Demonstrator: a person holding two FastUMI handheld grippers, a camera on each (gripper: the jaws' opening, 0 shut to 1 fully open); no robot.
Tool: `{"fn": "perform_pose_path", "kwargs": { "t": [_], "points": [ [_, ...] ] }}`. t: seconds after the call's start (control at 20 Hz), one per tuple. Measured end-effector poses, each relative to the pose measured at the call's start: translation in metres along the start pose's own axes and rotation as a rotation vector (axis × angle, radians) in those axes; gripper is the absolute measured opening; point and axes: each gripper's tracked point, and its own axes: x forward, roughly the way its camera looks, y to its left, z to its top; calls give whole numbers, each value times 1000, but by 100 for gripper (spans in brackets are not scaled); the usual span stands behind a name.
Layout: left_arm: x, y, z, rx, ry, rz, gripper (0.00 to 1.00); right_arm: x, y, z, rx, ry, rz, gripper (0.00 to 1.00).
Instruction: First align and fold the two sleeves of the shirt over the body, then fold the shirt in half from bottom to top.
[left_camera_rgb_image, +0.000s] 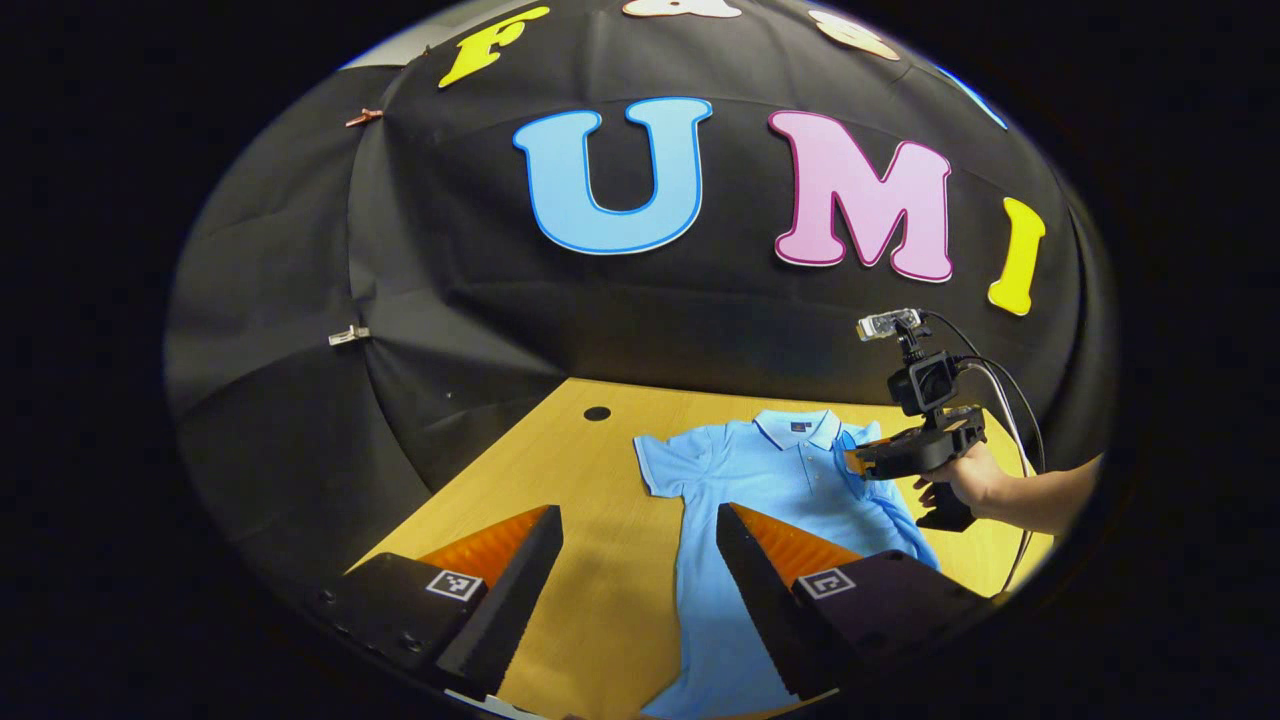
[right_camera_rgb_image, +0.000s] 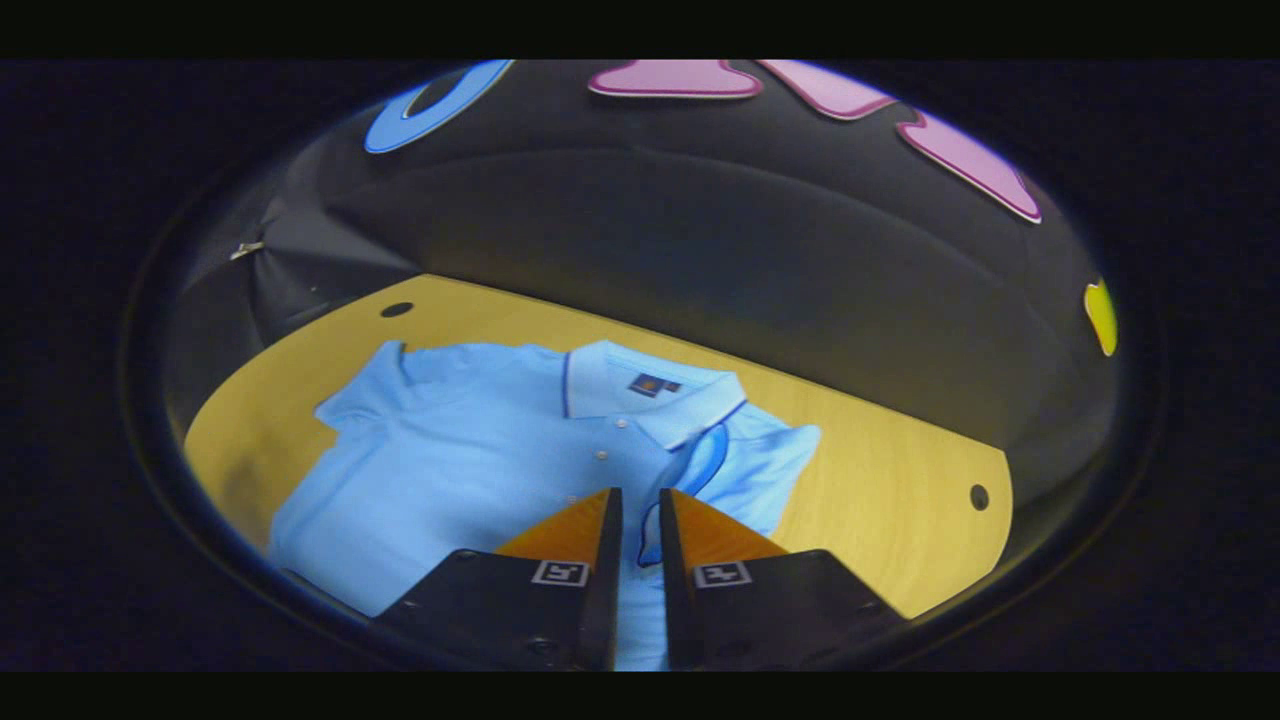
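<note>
Wedge-shaped fingers (left_camera_rgb_image: 520, 590) bear square markers; right gripper (left_camera_rgb_image: 858, 462) trails cables.

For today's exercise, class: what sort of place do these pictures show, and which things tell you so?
Probably a recording booth, not a home: black cloth wall pinned with clips behind a bare wooden table, one blue polo shirt laid flat, and a hand holding a camera-topped right gripper.

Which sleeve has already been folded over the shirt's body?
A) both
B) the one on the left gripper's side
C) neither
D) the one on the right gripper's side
D: in the right gripper view the sleeve by the right gripper lies turned in over the shirt, while the other sleeve lies spread flat on the table in the left gripper view.
</note>
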Motion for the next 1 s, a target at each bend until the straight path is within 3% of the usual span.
{"fn": "perform_pose_path", "kwargs": {
  "t": [0.2,0.25,0.5,0.8,1.0],
  "points": [
    [38,-6,2,0,-5,-49,99,-42,4,-2,49,-40,2,96],
    [54,-9,6,-5,-8,-67,98,-54,-2,-4,63,-52,-6,100],
    [152,-21,5,-26,19,-126,99,-118,-38,-22,130,-99,-85,97],
    [276,-23,-32,-11,116,-95,99,-157,-70,-65,175,-98,-151,96],
    [320,-19,-65,-20,214,-67,99,-171,-73,-83,209,-109,-161,98]
  ]
}}
